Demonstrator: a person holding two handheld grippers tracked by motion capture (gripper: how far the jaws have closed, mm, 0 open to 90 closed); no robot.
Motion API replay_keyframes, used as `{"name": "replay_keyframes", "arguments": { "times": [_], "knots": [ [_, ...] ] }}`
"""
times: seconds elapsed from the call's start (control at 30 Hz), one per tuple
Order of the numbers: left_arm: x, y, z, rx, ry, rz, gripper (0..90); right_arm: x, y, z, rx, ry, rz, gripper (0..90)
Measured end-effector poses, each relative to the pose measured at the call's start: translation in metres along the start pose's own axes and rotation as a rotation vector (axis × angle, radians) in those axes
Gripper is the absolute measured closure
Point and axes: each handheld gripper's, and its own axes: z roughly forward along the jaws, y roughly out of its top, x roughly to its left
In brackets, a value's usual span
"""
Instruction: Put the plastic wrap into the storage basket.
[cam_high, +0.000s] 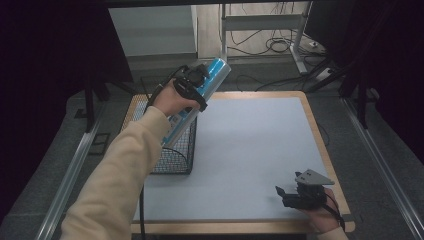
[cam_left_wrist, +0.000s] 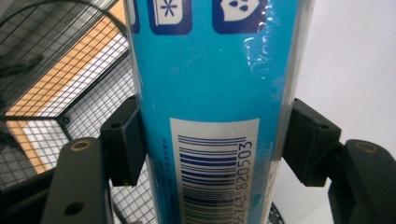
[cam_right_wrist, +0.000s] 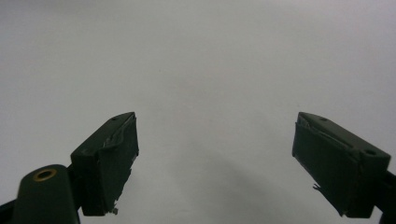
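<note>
Clamped on the blue tube (cam_left_wrist: 210, 93), my left gripper (cam_high: 192, 82) holds it tilted over the wire basket (cam_high: 175, 150), upper left of the high view. Its barcode reads partly 820503. My right gripper (cam_right_wrist: 215, 163) gapes, lower right.

A wood-edged table (cam_high: 312, 120) with a pale grey top sits on grey carpet (cam_high: 380, 200), and metal rails (cam_high: 70, 175) run along both sides. Behind it, cables (cam_high: 270, 47) sprawl around a desk frame (cam_high: 297, 45), the room's edges dim.
</note>
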Motion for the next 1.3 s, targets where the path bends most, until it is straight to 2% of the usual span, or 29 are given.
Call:
{"name": "replay_keyframes", "arguments": {
  "times": [0.13, 0.23, 0.6, 0.8, 0.97, 1.3],
  "knots": [
    [0.007, -0.005, 0.008, 0.019, 0.001, -0.012, 31.8, 0.0, 0.0, 0.0, 0.002, -0.001, 0.002, 14.8],
    [0.01, -0.008, 0.013, 0.017, 0.02, -0.019, 31.8, 0.0, 0.0, 0.0, 0.003, -0.001, 0.002, 14.8],
    [0.023, -0.016, 0.032, 0.042, 0.034, -0.05, 31.8, -0.001, -0.001, 0.001, 0.007, -0.004, -0.003, 14.8],
    [0.031, -0.017, 0.044, 0.056, 0.052, -0.052, 31.8, -0.001, -0.002, 0.003, 0.012, -0.006, -0.005, 14.8],
    [0.038, -0.017, 0.053, 0.06, 0.046, -0.071, 31.8, -0.002, -0.002, 0.004, 0.015, -0.005, 0.0, 14.8],
    [0.051, -0.017, 0.076, 0.095, 0.062, -0.085, 31.8, -0.002, -0.002, 0.003, 0.012, -0.007, 0.002, 14.8]
  ]
}}
